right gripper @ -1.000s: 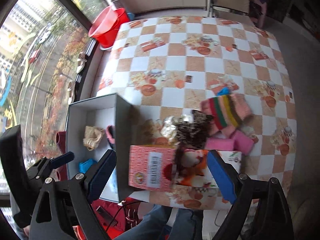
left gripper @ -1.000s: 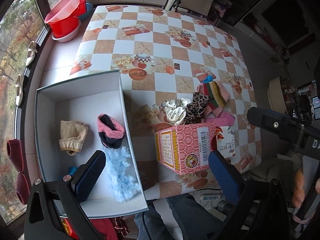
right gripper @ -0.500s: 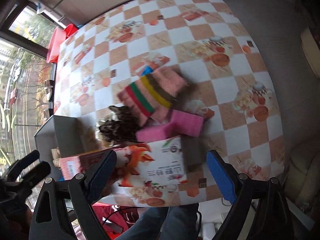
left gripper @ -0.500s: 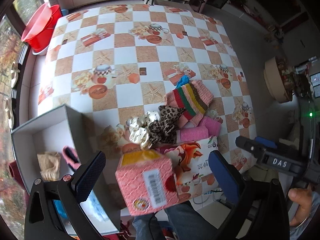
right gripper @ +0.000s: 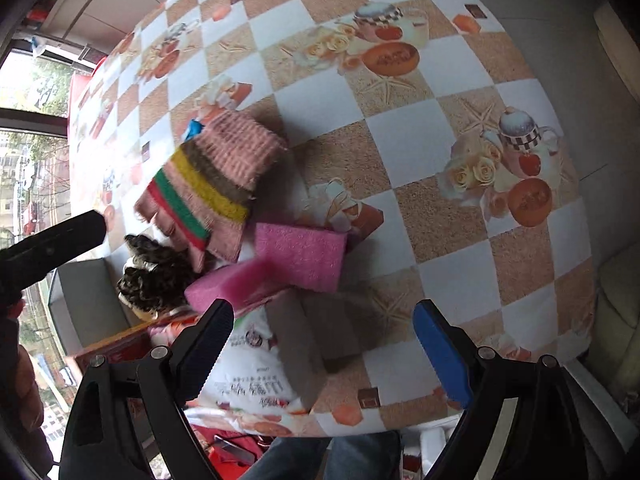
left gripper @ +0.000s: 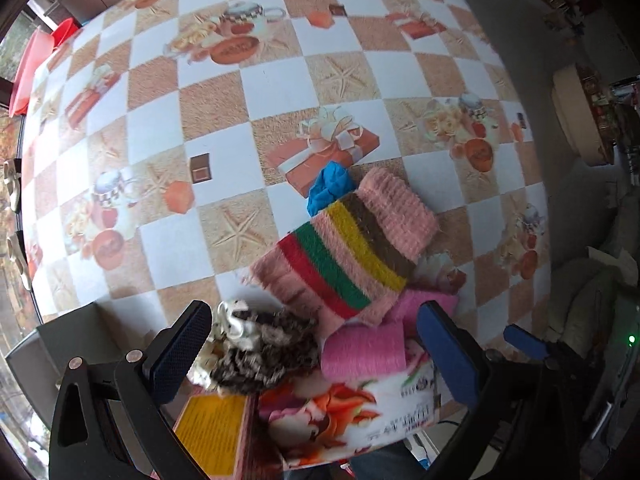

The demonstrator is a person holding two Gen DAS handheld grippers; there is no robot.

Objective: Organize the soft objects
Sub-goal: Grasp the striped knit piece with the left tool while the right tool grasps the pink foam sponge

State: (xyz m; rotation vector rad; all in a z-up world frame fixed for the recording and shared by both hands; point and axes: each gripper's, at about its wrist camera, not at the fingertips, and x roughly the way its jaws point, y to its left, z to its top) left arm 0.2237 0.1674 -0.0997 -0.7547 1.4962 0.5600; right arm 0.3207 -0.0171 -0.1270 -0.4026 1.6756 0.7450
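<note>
Soft things are heaped on a table [left gripper: 280, 92] covered by a glossy checked cloth printed with starfish, teapots and gift boxes. In the left wrist view the left gripper [left gripper: 312, 344] is seen with its two dark blue, finely ribbed fingers spread wide and nothing pinched. Between those fingers a crumpled leopard-print scrunchie [left gripper: 260, 360] is bunched against a cream scrunchie [left gripper: 228, 320], both just beside the left finger. A rolled, fuzzy pink cloth [left gripper: 362, 350] lies nearer the right finger. Just beyond the fingertips a thick ribbed knit sock [left gripper: 352, 252], pink with red, green, yellow and brown bands, is laid at a slant over the pile, and a small wrinkled blue piece [left gripper: 328, 188] shows past its far end. Below the fingers a flat-sided cardboard box [left gripper: 332, 412] printed with flowers is seen, with a grey open box [left gripper: 80, 344] outside the left finger.

In the right wrist view the right gripper [right gripper: 320, 340] is likewise held wide apart and empty. The flowered box [right gripper: 256, 360] lies beside and under its left finger, and bare cloth lies between the fingers. Ahead of the left fingertip two flat, nubbly pink cloths [right gripper: 300, 256] overlap, with the striped sock [right gripper: 216, 180] and the leopard scrunchie [right gripper: 156, 276] beyond them to the left.
</note>
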